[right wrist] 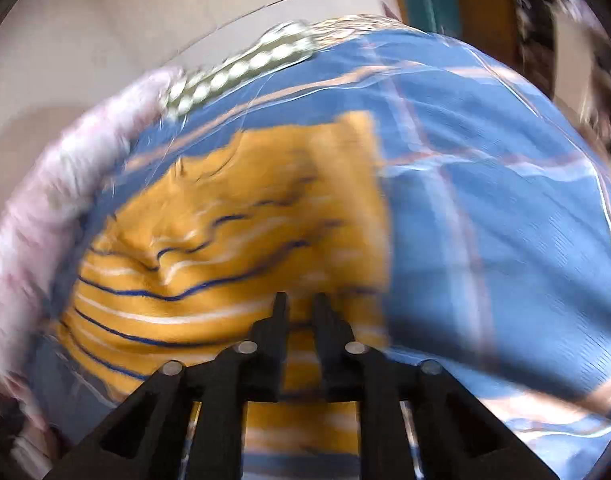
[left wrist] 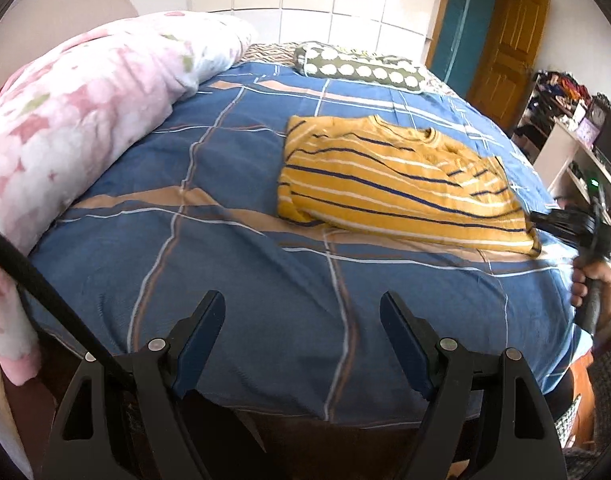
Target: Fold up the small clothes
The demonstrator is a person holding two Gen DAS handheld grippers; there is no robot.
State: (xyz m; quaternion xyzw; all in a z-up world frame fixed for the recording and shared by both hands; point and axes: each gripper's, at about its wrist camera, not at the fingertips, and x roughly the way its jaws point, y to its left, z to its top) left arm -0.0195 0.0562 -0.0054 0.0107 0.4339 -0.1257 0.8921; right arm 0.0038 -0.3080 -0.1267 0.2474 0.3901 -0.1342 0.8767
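Observation:
A yellow shirt with blue and white stripes (left wrist: 389, 176) lies partly folded on the blue plaid bed sheet (left wrist: 233, 248). My left gripper (left wrist: 303, 316) is open and empty, hovering over the bed's near edge, well short of the shirt. My right gripper (left wrist: 553, 220) reaches the shirt's right edge in the left wrist view. In the blurred right wrist view the right gripper (right wrist: 301, 304) sits over the shirt (right wrist: 233, 248) with its fingers (right wrist: 280, 312) nearly closed, a narrow gap showing; I cannot tell whether it grips fabric.
A pink floral quilt (left wrist: 65, 120) is bunched along the bed's left side. A green dotted pillow (left wrist: 357, 66) lies at the far end. A shelf with clutter (left wrist: 573, 136) stands at the right, beside a wooden door (left wrist: 505, 52).

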